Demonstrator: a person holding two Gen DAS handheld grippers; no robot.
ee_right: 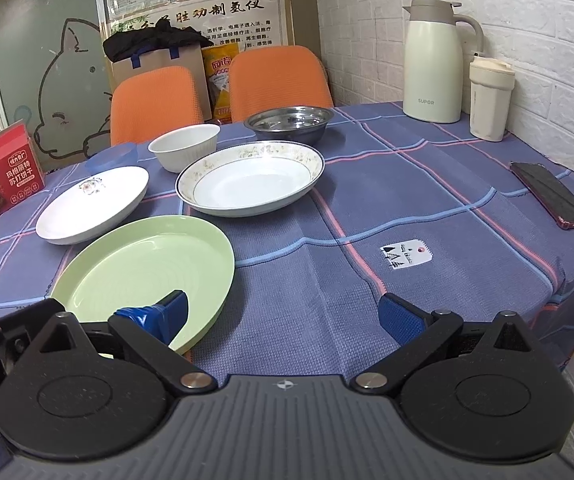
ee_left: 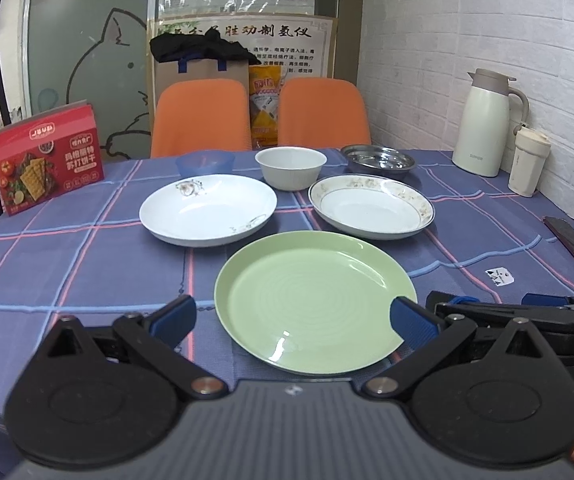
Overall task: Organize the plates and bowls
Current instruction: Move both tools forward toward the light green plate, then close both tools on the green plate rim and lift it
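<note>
The left gripper [ee_left: 293,320] is held wide apart, empty, with the green plate [ee_left: 311,300] lying flat between its fingers. The right gripper [ee_right: 283,316] is likewise spread and empty, the same plate just to its left. Beyond, two white plates [ee_left: 207,210] [ee_left: 371,210], a white bowl [ee_left: 291,168], blue bowl [ee_left: 205,163] and steel bowl [ee_left: 379,159] sit separately, rims upward; being round, no long axis is shown. Nothing is judged stacked yet.

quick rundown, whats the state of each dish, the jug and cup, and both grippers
green plate: empty, flat
white plate: empty
floral-rim plate: empty
white bowl: upright, empty
blue bowl: upright
steel bowl: upright
thermos jug: lid shut
cup: lidded
left gripper: open
right gripper: open
</note>
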